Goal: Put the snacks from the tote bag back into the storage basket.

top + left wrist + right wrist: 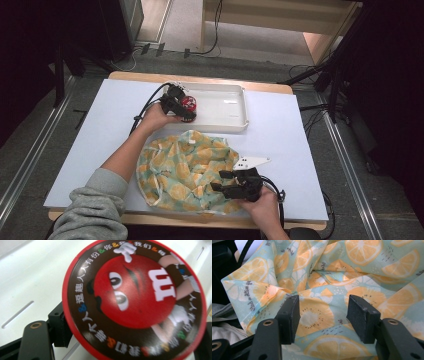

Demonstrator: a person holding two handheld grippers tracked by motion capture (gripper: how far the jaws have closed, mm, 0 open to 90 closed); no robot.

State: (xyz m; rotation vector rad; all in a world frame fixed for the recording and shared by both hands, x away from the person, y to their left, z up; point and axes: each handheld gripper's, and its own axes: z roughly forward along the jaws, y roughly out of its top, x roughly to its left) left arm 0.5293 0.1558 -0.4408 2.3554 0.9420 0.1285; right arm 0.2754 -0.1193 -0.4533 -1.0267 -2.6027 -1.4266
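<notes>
A: What is the left gripper (184,106) carrying?

B: A round red-rimmed candy tin (135,300) with a brown lid. The lid shows a red cartoon candy face with white eyes, a white letter "m" and a ring of white Chinese characters broken by coloured ampersands. In the left gripper view the lid tilts toward the camera, and one black finger (58,326) presses against its rim at the left; the other is hidden behind the tin's right edge. So the fingers are closed onto the tin.

A: And where is the tin?

B: In the high view it sits at the left end of the white rectangular plastic tray (227,102), at the far side of the white surface (100,130). Whether it rests on the tray floor or hangs just above cannot be told.

A: What about the right gripper (222,182)?

B: Its fingers (289,317) stand wide apart, holding nothing. They hover over the crumpled light-blue cloth printed with orange slices (332,285), which lies bunched near the front edge of the surface, just beside the tray.

A: Anything else?

B: A grey sleeve (92,210) covers the person's left arm.
</notes>
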